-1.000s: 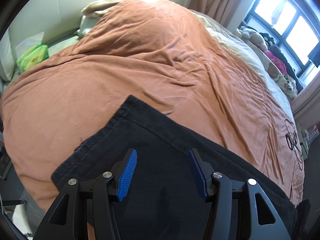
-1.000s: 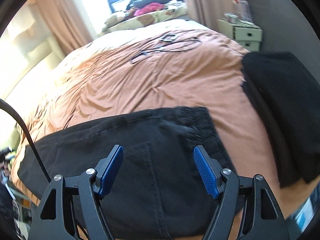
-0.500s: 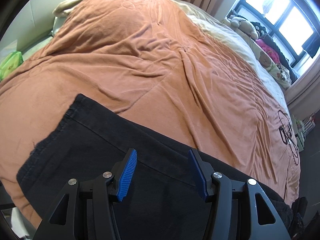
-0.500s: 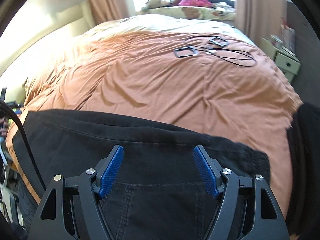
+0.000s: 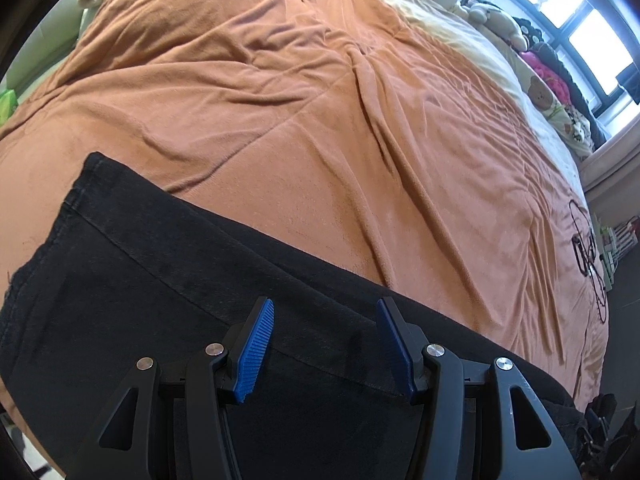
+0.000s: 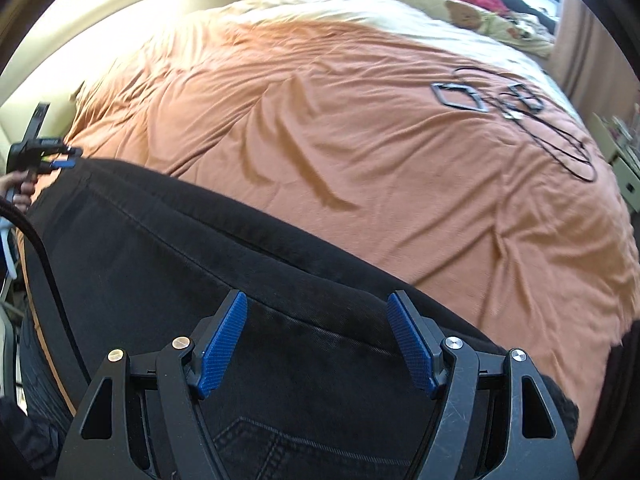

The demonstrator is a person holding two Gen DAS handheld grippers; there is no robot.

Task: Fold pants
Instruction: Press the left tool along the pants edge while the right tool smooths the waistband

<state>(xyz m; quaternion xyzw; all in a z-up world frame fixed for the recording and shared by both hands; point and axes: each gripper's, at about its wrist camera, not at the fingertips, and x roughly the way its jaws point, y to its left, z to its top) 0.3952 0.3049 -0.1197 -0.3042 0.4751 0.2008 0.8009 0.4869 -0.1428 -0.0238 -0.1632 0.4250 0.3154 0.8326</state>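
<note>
1. One pair of black pants lies along the near edge of one orange bedspread; two grippers hang over it, and cables rest far off.
2. A second ago a second dark garment showed at the right; now only the pants fill both views, closer in.
3. The pants look flat, seams and a stitched pocket showing.
4. Left gripper and right gripper each stand apart, holding nothing.

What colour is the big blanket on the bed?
Orange-brown blanket, plain; the left wrist view shows it best.
</note>
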